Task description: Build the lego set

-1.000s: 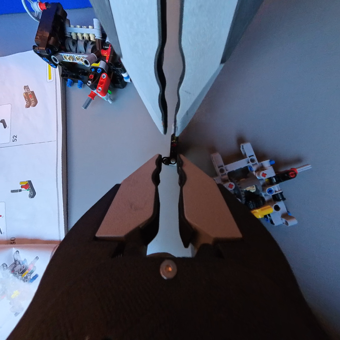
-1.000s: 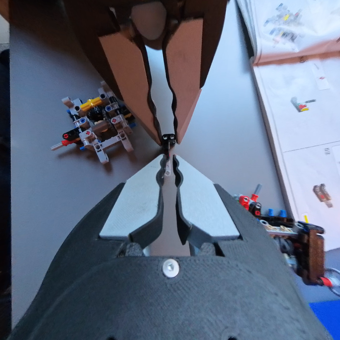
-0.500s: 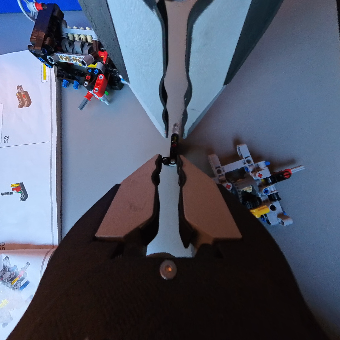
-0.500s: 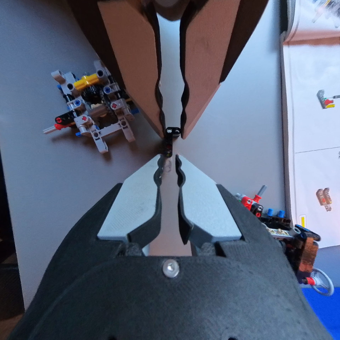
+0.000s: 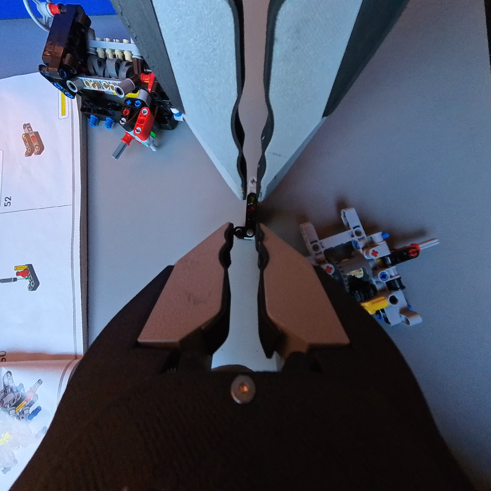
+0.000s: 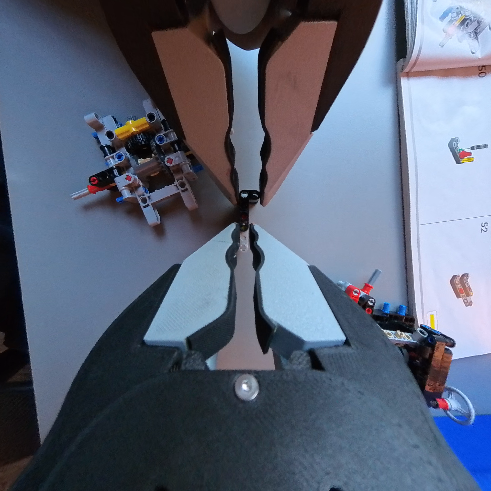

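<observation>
My left gripper (image 5: 245, 233), with brown fingers, is shut on the short arm of a black L-shaped beam (image 5: 251, 212) that carries a red pin. It holds the beam just above the grey table (image 5: 159, 212). My right gripper (image 6: 244, 228), with grey fingers, faces it tip to tip and is shut on a thin white beam (image 6: 243, 241) that lies against the far end of the black beam (image 6: 244, 210). The right gripper also shows in the left wrist view (image 5: 251, 192), and the left gripper shows in the right wrist view (image 6: 248, 199).
A small grey gear assembly (image 5: 366, 268) (image 6: 140, 162) lies on the table beside the grippers. A larger dark assembly (image 5: 106, 79) (image 6: 398, 326) lies on the other side, next to an open instruction booklet (image 5: 37, 212) (image 6: 451, 212). A bag of parts (image 5: 10, 435) lies on the booklet. My two grippers' fingertips are within a few centimetres of each other.
My right gripper opened a little around the thin white beam, then shut on it again. My left gripper kept its hold on the black beam and barely moved.
</observation>
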Demonstrator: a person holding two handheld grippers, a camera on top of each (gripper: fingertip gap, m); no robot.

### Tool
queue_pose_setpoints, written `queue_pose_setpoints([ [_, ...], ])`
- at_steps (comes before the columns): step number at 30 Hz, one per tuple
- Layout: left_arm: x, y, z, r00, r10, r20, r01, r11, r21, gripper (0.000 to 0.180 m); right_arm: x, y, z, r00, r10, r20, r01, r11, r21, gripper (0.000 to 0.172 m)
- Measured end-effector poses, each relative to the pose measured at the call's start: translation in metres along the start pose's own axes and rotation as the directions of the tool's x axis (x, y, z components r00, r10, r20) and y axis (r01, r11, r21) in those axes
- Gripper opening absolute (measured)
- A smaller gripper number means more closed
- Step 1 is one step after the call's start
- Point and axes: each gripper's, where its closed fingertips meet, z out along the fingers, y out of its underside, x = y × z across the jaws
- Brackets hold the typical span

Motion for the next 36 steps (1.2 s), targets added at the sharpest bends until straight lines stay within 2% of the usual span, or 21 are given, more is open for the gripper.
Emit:
queue_pose_setpoints([
  [18,0.000,0.000,0.000,1.000,-0.006,0.001,0.006,1.000,-0.004,0.014,-0.001,0.002,0.003,0.999,-0.023,0.048,0.026,0.998,-0.059,0.003],
  [24,0.001,0.005,0.001,1.000,0.005,0.002,-0.005,1.000,-0.023,0.014,-0.002,0.001,0.010,0.998,-0.001,0.068,0.003,1.000,-0.028,0.004],
  [27,0.000,0.006,0.000,1.000,-0.020,-0.014,0.020,1.000,-0.004,0.014,-0.002,-0.001,0.010,0.996,0.053,0.076,-0.058,0.997,0.059,0.003],
  [31,0.000,0.003,0.002,0.998,-0.059,-0.032,0.060,0.997,0.048,0.014,0.001,0.000,0.008,0.997,0.081,-0.009,-0.078,0.984,0.163,0.003],
  [33,0.001,0.002,0.002,0.998,-0.052,-0.036,0.054,0.997,0.058,0.014,0.005,-0.001,0.003,0.989,0.146,-0.032,-0.135,0.964,0.229,0.015],
  [36,-0.005,0.004,0.001,0.999,-0.054,-0.003,0.054,0.997,0.048,0.014,0.002,-0.012,-0.009,0.972,0.236,0.018,-0.222,0.886,0.407,0.031],
])
